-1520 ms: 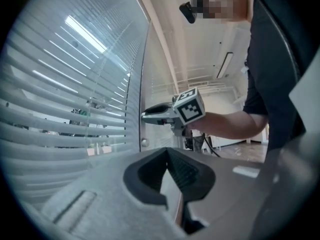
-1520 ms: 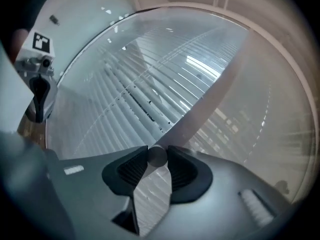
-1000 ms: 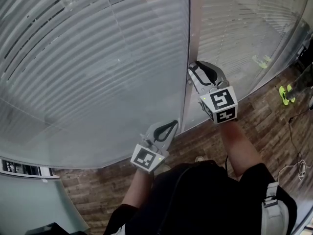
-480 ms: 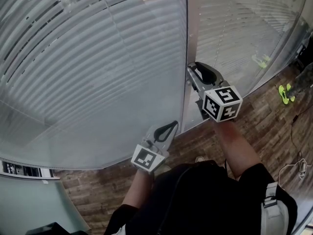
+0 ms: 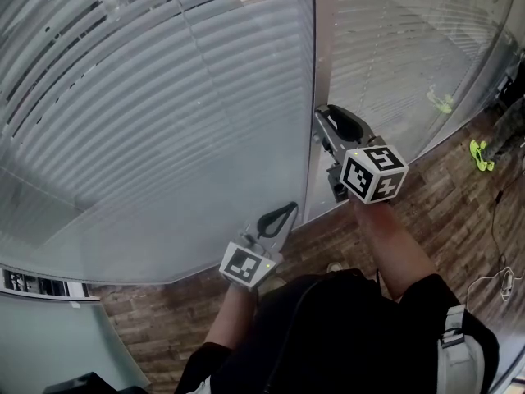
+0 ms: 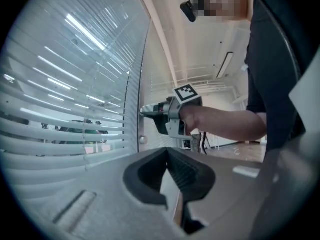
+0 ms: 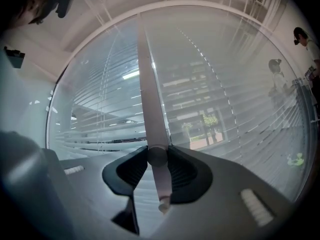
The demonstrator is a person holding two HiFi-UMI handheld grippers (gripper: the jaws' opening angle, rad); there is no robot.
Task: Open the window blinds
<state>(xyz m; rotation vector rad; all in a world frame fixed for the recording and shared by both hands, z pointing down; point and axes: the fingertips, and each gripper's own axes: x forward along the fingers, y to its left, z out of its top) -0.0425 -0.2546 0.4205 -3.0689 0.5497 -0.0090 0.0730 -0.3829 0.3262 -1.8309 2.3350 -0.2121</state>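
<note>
Blinds (image 5: 164,121) of horizontal slats fill two curved glass panes, one on each side of a pale upright mullion (image 5: 321,56). In the gripper views, thin gaps between the slats let through strips of a building and greenery outside. Below the glass runs a wood-pattern floor (image 5: 426,212). On it, at the right, lie one bright yellow-green object (image 5: 478,156) and one thin looped cable (image 5: 499,284), both well apart from the grippers. Nothing stands between the grippers and the mullion.

Two small round knobs sit on the mullion. The upper knob (image 7: 157,156) lies between the jaws of the right gripper (image 5: 321,121). The lower knob (image 6: 143,140) is bare, just under that gripper.

The right gripper points level at the mullion. Its jaws stand partly apart, and both pads press on the sides of the upper knob.

The left gripper (image 5: 289,209) hangs lower and to the left, near the foot of the glass and apart from the mullion. Its jaw tips meet, with nothing between them and nothing touched.
</note>
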